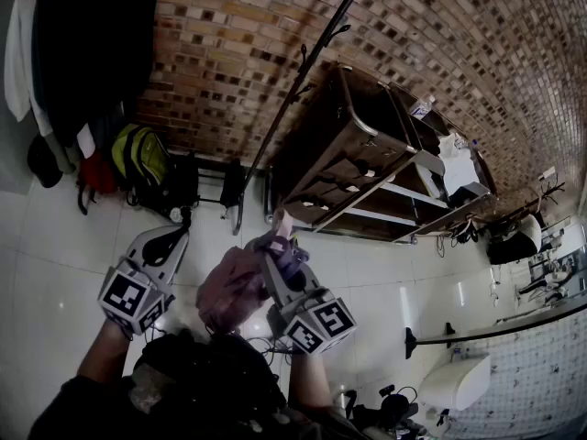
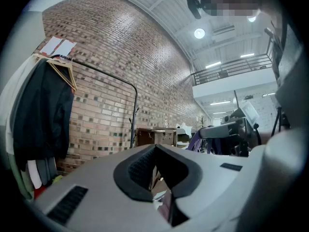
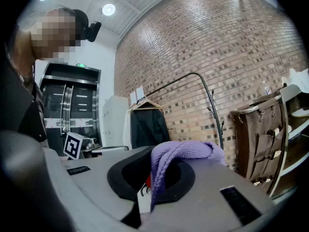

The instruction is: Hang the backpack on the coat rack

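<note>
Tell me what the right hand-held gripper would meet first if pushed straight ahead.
Likely the black jacket hanging on the coat rack, roughly dead ahead of the right hand-held gripper; nothing nearer shows in that line, though depth is unclear.

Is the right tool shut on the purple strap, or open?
Shut on it. The right gripper view shows the right tool with jaws together, pinching the purple woven strap, which loops over them.

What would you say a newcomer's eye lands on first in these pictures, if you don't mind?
First, the pink fabric backpack at the centre of the head view, hanging by its purple woven strap, which the right gripper pinches between its fingers. Behind stands the black metal coat rack against the red brick wall, a dark coat on its left end.
</note>
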